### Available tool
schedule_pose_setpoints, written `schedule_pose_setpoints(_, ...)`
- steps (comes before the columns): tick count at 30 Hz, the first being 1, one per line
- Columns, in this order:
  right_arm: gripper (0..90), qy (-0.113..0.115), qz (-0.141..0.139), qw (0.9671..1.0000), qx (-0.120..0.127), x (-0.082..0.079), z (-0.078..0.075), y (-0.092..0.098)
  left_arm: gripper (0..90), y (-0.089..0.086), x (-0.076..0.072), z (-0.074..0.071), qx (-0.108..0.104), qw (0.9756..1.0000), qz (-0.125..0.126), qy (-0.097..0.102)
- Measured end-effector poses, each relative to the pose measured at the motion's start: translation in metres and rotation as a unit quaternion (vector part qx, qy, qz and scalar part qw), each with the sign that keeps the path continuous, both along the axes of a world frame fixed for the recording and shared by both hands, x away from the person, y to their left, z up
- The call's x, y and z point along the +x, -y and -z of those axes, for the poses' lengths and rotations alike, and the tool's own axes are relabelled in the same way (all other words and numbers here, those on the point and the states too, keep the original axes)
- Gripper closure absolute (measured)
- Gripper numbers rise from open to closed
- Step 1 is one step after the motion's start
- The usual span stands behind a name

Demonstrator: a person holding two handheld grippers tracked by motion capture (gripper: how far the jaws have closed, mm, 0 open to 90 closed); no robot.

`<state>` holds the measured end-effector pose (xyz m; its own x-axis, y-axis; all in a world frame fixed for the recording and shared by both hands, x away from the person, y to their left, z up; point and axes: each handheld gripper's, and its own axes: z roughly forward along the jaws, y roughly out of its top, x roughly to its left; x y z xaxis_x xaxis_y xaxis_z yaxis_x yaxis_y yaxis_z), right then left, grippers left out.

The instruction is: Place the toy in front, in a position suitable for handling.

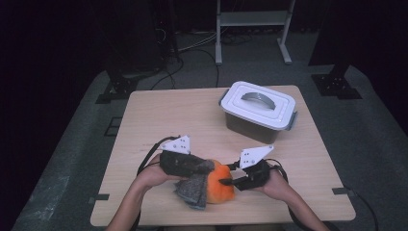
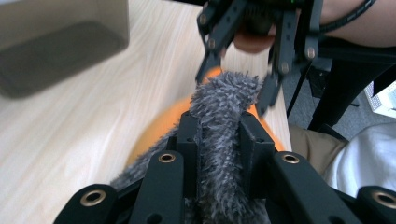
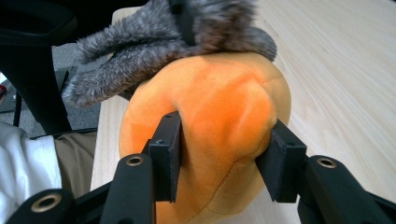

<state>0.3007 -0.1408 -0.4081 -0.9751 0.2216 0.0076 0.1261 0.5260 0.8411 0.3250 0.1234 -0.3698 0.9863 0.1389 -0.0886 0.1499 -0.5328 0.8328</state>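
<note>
From the high view, the orange plush toy (image 1: 220,187) lies near the table's (image 1: 159,115) front edge, between both grippers; the left gripper (image 1: 204,166) holds a grey furry cloth (image 1: 192,190) that hides part of it. A lidded box (image 1: 258,111) stands well apart.

Left gripper view: jaws clamped on the cloth (image 2: 219,140) — the toy (image 2: 159,128) mostly covered, the box corner blurred.

Right gripper view: the right gripper (image 3: 219,144) pinches the toy (image 3: 215,112), seemingly denting it — its underside is cut off.

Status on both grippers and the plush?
Left gripper shut on grey fur. Right gripper pinching orange plush. Lidded box sits apart, nothing blocking.
</note>
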Motion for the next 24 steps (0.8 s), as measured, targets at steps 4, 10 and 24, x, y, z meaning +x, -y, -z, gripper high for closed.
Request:
schedule_pose_setpoints(4, 54.0, 0.029, -0.008, 0.9995, -0.010, -0.002, -0.003, -0.004, 73.1, 0.007, 0.002, -0.004, -0.005, 0.9999, 0.009, 0.000)
schedule_pose_setpoints(10, 55.2, 0.032, -0.011, 0.9993, -0.014, 0.000, 0.001, 0.002, 73.0, 0.003, 0.003, 0.008, 0.011, 0.9999, 0.002, -0.007)
schedule_pose_setpoints(24, 40.6, -0.053, 0.034, 0.9980, 0.006, 0.004, 0.003, 0.019, 73.0, -0.019, -0.003, 0.037, -0.014, 0.9985, -0.016, -0.051)
